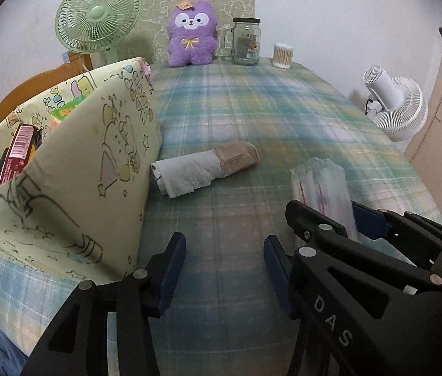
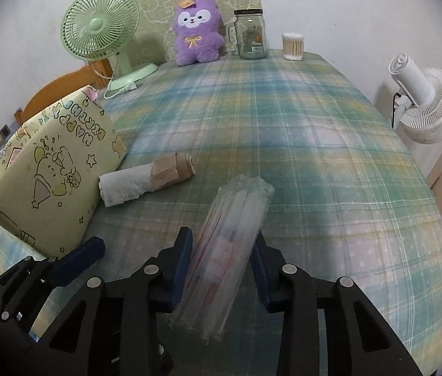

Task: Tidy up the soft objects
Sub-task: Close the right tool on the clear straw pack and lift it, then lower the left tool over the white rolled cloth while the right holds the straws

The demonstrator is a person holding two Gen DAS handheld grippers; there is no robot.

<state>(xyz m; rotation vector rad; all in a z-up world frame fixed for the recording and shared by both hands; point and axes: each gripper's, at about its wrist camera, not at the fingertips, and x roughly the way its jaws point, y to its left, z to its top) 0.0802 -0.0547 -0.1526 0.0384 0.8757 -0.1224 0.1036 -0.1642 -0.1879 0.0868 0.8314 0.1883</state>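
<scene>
We see the right tool (image 2: 221, 266) closed around a clear plastic-wrapped soft pack (image 2: 227, 250), its blue pads pressing both sides, though motion blur leaves the pack's contents unclear. Our left tool (image 1: 224, 269) stands partly open with nothing between its pads, just left of the right tool above the green plaid bed sheet (image 1: 252, 109). Ahead of both lies a rolled white and beige cloth bundle (image 1: 202, 169), beside the pale yellow cartoon-print fabric box (image 1: 74, 188) to the left.
</scene>
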